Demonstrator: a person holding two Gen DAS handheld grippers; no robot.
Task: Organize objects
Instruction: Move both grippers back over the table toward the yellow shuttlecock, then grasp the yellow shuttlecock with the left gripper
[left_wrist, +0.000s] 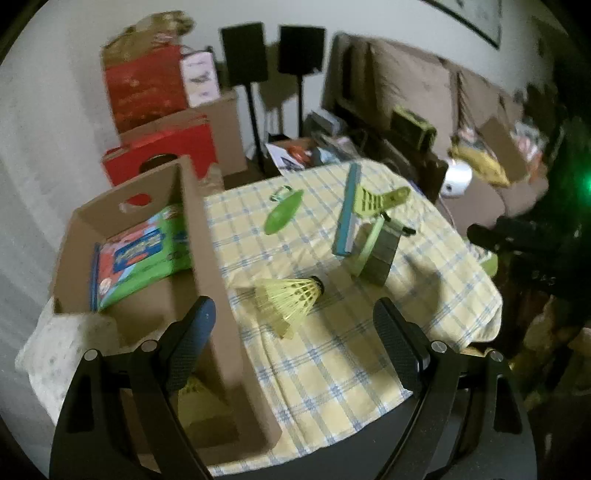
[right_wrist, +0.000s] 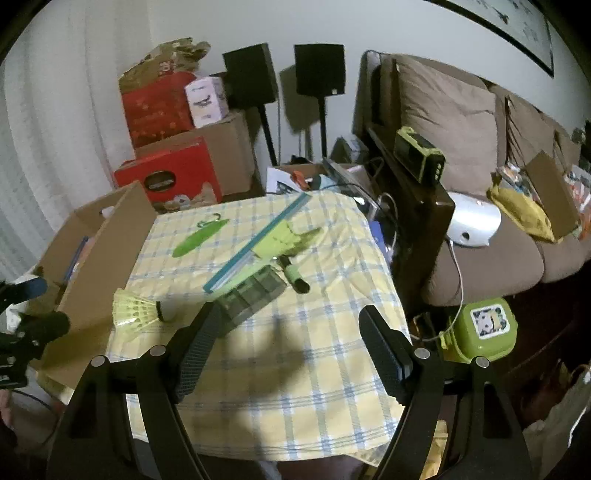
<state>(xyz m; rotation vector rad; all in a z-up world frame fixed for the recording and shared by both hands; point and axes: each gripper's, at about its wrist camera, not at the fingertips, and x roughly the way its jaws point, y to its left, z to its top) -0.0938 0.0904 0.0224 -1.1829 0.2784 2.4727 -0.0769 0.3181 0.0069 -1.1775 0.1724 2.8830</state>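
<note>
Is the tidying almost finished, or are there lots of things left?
Partly. A colorful packet and a shuttlecock already lie in the cardboard box. Both grippers are open and hold nothing. Another shuttlecock, a green pod-shaped case and a squeegee remain on the tablecloth.

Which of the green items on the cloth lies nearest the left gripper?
The yellow-green shuttlecock, lying on its side just ahead of the open left gripper; the green leaf-shaped piece lies farther back.

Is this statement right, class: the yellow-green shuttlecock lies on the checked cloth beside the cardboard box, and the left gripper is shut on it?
Not quite. The shuttlecock does lie on the checked cloth beside the cardboard box, but the left gripper is open, its fingers spread wide with nothing between them. The left wrist view shows this.
</note>
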